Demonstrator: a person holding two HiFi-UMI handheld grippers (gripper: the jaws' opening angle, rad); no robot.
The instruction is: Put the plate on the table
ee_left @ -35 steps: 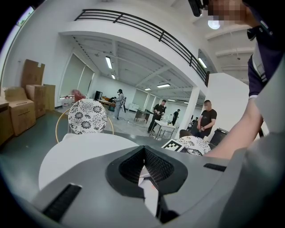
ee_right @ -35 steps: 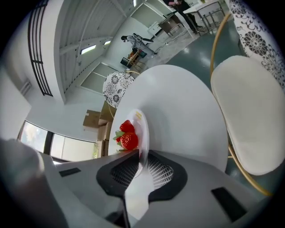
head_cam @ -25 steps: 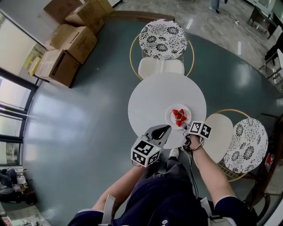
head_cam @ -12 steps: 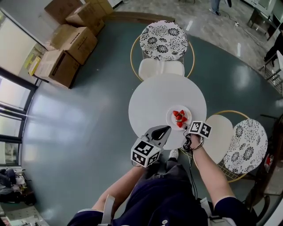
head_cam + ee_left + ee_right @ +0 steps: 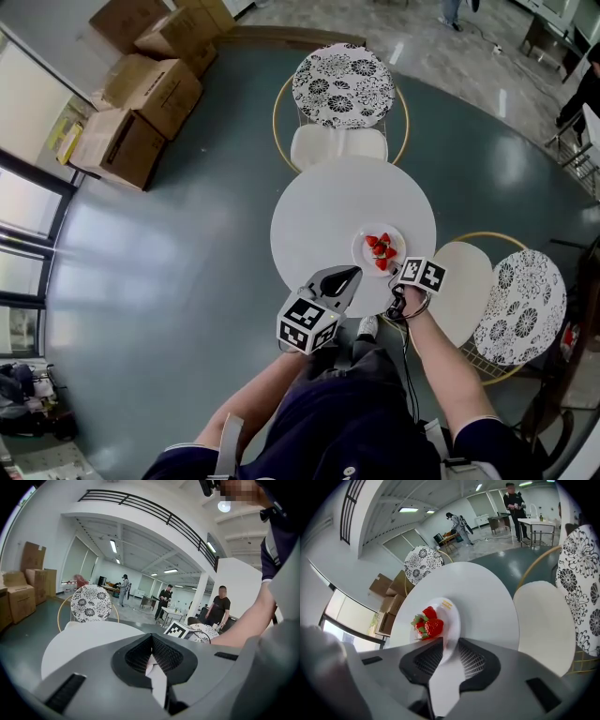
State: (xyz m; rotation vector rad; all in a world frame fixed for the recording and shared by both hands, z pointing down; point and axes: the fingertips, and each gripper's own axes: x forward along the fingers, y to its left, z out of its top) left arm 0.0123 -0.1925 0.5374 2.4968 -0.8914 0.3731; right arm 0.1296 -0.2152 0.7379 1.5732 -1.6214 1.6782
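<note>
Currently my right gripper's (image 5: 397, 270) jaws pinch the rim of the plate (image 5: 395, 236) on the worktop (image 5: 323, 211); my left gripper's (image 5: 353, 274) jaws are closed, empty.

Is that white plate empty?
No, the plate has several red strawberries sitting on it, plain in the right gripper view.

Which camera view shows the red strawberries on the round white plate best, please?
The right gripper view: the red strawberries sit close, on the round white plate between its jaws. The head view shows them small, from above; the left gripper view shows none.
</note>
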